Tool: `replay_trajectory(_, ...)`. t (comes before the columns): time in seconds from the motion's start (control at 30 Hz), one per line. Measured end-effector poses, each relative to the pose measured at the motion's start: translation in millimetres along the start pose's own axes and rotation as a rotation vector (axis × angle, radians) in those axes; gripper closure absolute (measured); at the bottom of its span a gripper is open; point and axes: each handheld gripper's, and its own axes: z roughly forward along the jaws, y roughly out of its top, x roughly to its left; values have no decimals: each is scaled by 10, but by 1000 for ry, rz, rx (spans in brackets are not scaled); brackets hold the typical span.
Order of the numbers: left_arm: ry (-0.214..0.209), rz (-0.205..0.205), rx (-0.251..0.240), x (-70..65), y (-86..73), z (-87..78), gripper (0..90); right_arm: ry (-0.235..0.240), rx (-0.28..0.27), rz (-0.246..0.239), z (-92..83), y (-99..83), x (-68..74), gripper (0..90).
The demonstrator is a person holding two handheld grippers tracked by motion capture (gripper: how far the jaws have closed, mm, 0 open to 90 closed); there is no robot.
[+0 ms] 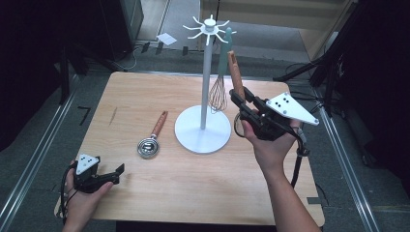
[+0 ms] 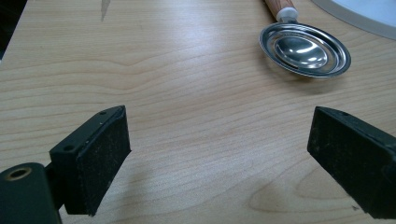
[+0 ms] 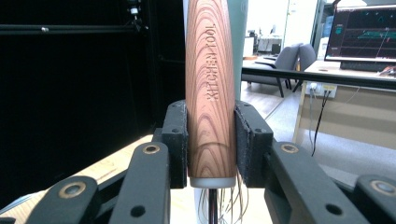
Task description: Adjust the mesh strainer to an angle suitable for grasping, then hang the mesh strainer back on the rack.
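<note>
Right claw (image 1: 238, 99) clamps the wooden-handled utensil (image 3: 210, 93) upright beside the white rack (image 1: 203, 126), left claw (image 2: 219, 154) gapes wide over the tabletop (image 2: 187, 93) near the strainer (image 2: 304, 49).

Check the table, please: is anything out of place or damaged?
Nothing is damaged or spilled. One steel scoop with a wooden handle lies flat on the table, left of the white hanging stand, while a whisk hangs there. The right tongs grip another wooden handle upright.
</note>
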Motion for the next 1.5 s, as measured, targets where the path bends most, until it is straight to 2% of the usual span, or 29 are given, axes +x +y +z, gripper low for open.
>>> replay_trajectory(0.6, -2, 0, 1, 2, 0, -3, 65, -1, -46, -13, 42, 153, 32, 697)
replay_trajectory(0.87, -3, 1, 0, 1, -2, -4, 65, -4, -48, -16, 93, 183, 44, 697)
replay_trajectory(1.5, -6, 1, -4, 1, -6, -7, 65, 9, -33, 12, 231, 160, 33, 697)
